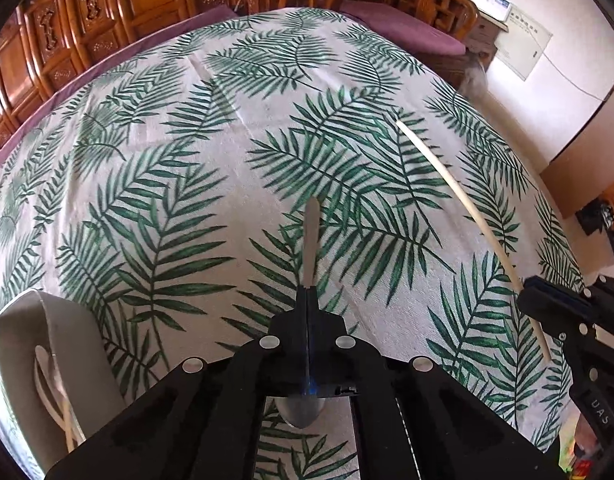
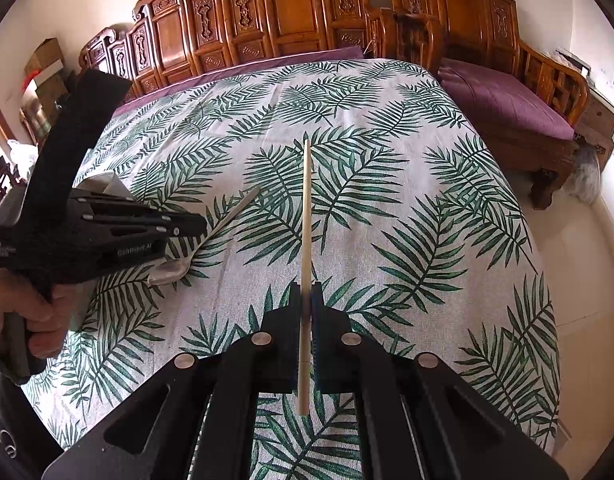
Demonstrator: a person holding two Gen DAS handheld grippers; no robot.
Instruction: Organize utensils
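A: Start closest in. What is the left gripper (image 1: pixel 307 286) doing?

B: Its jaws are pressed together on a metal spoon (image 1: pixel 310 248). The bowl sits back between the fingers, near the camera, and the handle sticks forward past the tips, above the leaf-print tablecloth (image 1: pixel 187 184).

A: And the right gripper (image 2: pixel 306 286)?

B: Pinching a pale chopstick (image 2: pixel 305 240). The stick runs straight along the fingers, a short end behind the pads and the long end pointing out over the cloth.

A: Can each one be seen from the other side?

B: Yes. From the left camera the right gripper (image 1: pixel 547 292) shows at the right edge with the chopstick (image 1: pixel 459 196) slanting away. From the right camera the left gripper (image 2: pixel 187 228) comes in from the left, a hand (image 2: pixel 23 308) around its grip, the spoon (image 2: pixel 211 236) held clear of the cloth.

A: Anything else nearby?

B: A grey holder (image 1: pixel 47 344) at the lower left of the left view, with pale utensils inside.

A: Further off?

B: Carved wooden chairs (image 2: pixel 267 20) line the far edge, and a bench with a purple cushion (image 2: pixel 507 100) stands to the right.
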